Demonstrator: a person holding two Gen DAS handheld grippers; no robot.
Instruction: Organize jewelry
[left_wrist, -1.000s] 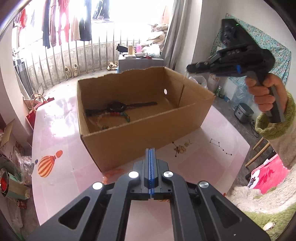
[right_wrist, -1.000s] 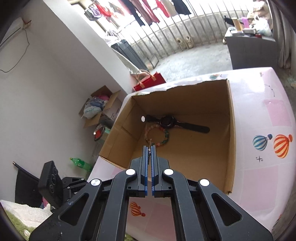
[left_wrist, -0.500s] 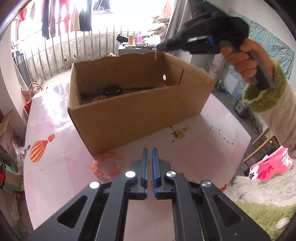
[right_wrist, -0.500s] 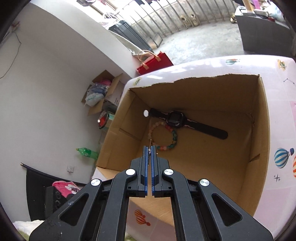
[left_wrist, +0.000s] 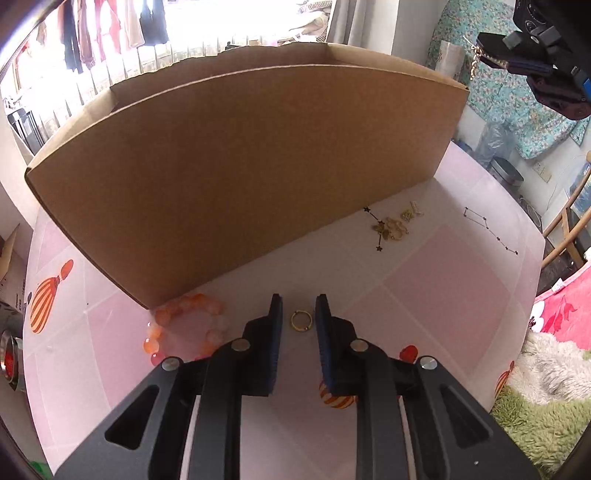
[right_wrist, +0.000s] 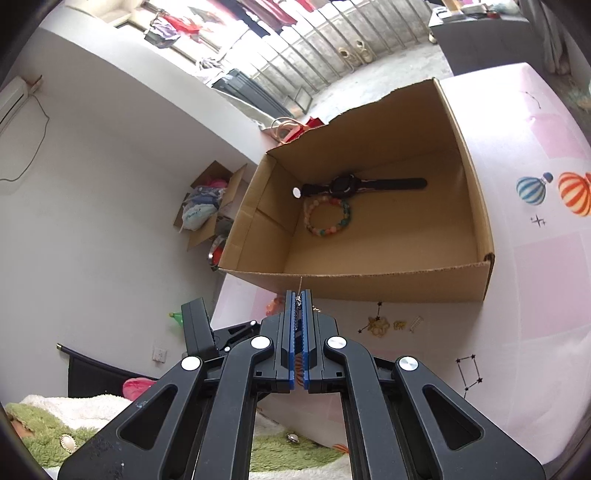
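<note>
Left gripper (left_wrist: 298, 314): jaws opening, gold ring (left_wrist: 301, 321) on the table (left_wrist: 443, 288) between them, pads not pressing it. Orange bead bracelet (left_wrist: 184, 328) lies just left, against the cardboard box (left_wrist: 240, 166). Right gripper (right_wrist: 298, 297): clamped on a thin gold chain (right_wrist: 301, 286) near the box's front wall; watch (right_wrist: 364, 184) and bead bracelet (right_wrist: 328, 216) lie inside.

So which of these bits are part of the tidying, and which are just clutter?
Part of the job: cardboard box, gold ring, orange bead bracelet, gold trinkets, watch, pastel bead bracelet.

Just lying about: red bag, green bottle.
</note>
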